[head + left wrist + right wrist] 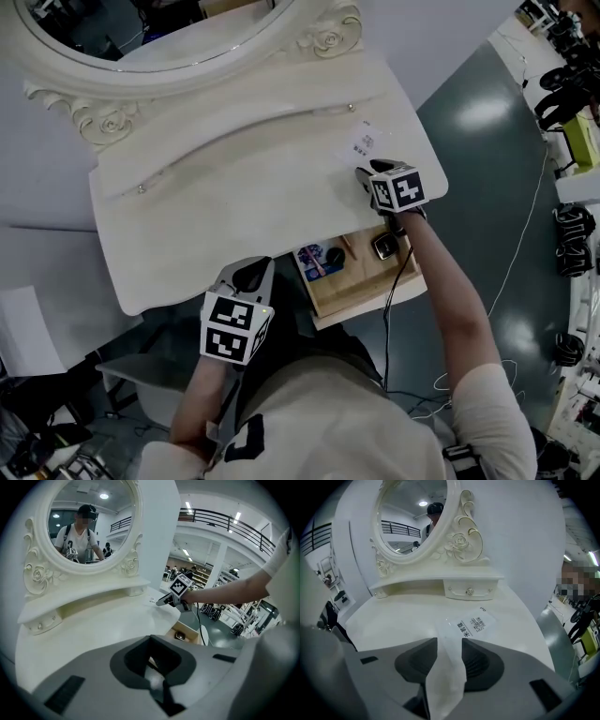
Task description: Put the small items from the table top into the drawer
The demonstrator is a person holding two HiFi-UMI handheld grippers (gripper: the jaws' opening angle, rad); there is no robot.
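A flat white packet with printed text (361, 145) (472, 624) lies on the cream dressing table top (234, 206) near its right edge. My right gripper (364, 174) (449, 651) stands open over the packet's near end, a jaw on either side and gaps showing. Below the table's front edge, the wooden drawer (361, 289) (185, 635) is pulled out. It holds a blue round item (311, 261), a black knob-like item (334, 255), a brown stick (345, 248) and a black square item (383, 247). My left gripper (251, 273) (151, 648) is shut and empty at the table's front edge, left of the drawer.
An oval mirror in a carved frame (141, 56) stands at the back above a raised shelf with small knobbed drawers (468, 591). A black cable (398, 281) hangs from my right gripper past the drawer. Dark floor and racks of gear (572, 225) lie to the right.
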